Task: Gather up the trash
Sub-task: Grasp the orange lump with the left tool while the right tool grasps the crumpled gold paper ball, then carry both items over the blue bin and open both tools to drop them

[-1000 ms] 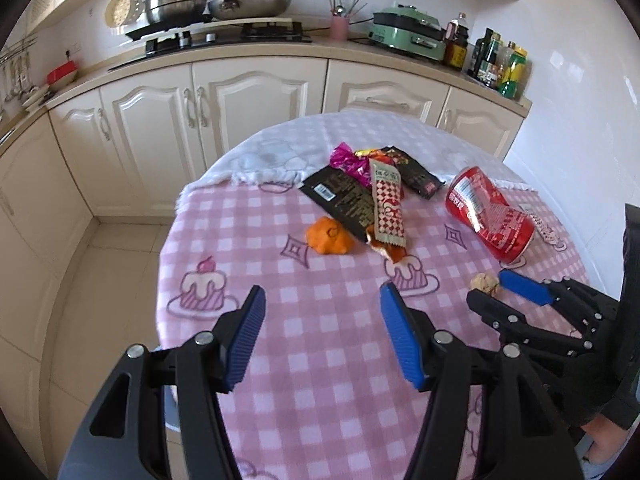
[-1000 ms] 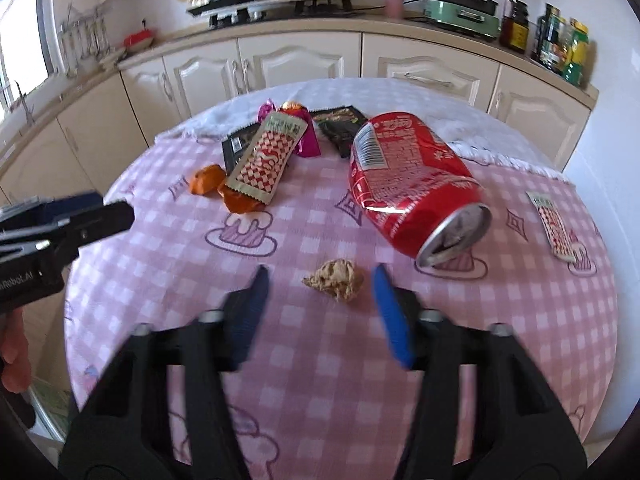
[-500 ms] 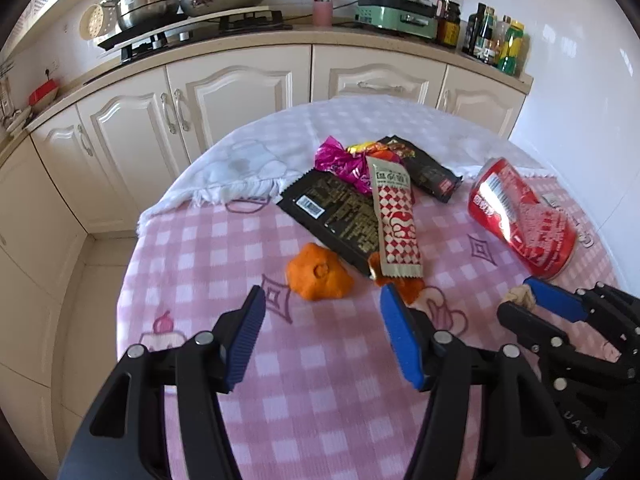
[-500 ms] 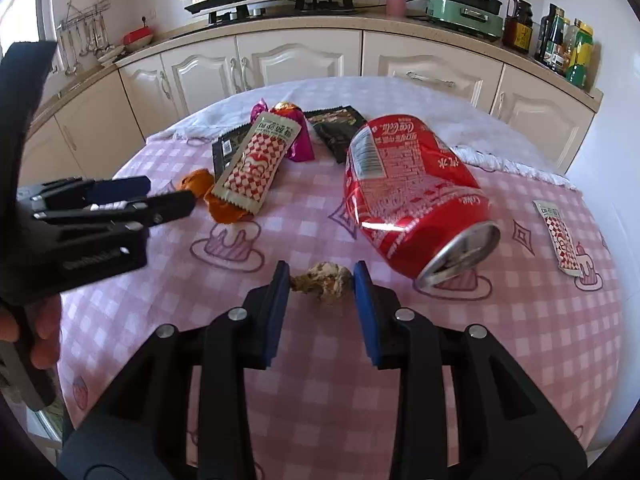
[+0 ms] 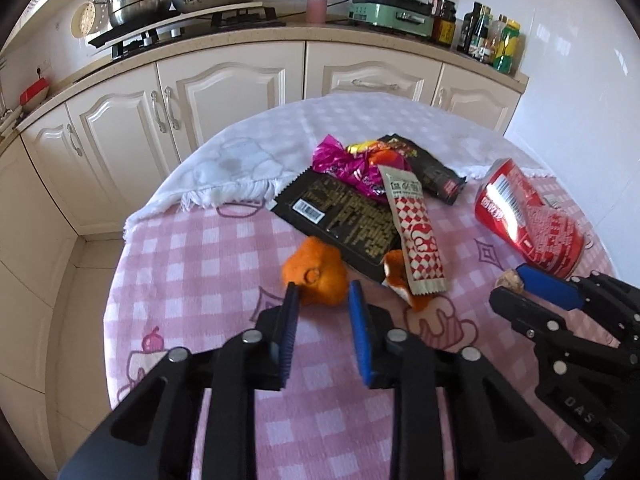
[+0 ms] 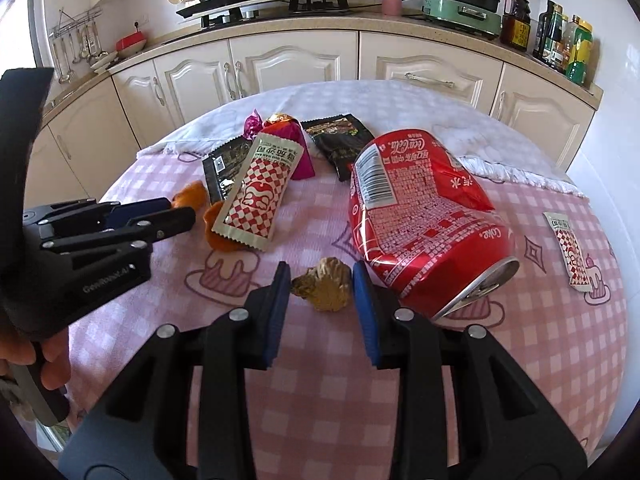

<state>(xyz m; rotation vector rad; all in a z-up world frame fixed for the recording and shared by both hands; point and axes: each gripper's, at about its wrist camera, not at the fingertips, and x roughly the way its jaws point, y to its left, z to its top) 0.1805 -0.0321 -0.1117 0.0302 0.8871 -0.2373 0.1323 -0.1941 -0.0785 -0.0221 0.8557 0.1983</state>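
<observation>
Trash lies on a round table with a pink checked cloth (image 5: 192,264). My left gripper (image 5: 322,296) has closed around an orange peel (image 5: 316,268), its blue pads at both sides of it. My right gripper (image 6: 320,280) is shut on a crumpled gold wrapper (image 6: 326,286) resting on the cloth; this gripper also shows in the left wrist view (image 5: 520,284). A dented red cola can (image 6: 416,216) lies on its side just right of the wrapper. A red-and-white sachet (image 6: 256,192), black packets (image 5: 344,216) and a magenta wrapper (image 5: 344,164) lie behind.
A second small sachet (image 6: 570,248) lies near the table's right edge. A white cloth (image 5: 256,160) covers the far half of the table. Cream kitchen cabinets (image 5: 224,92) and a counter with pots and bottles stand behind. A white wall is on the right.
My left gripper moved forward to the orange peel and narrowed around it. My right gripper closed from wide open onto the gold wrapper and stayed in place.
</observation>
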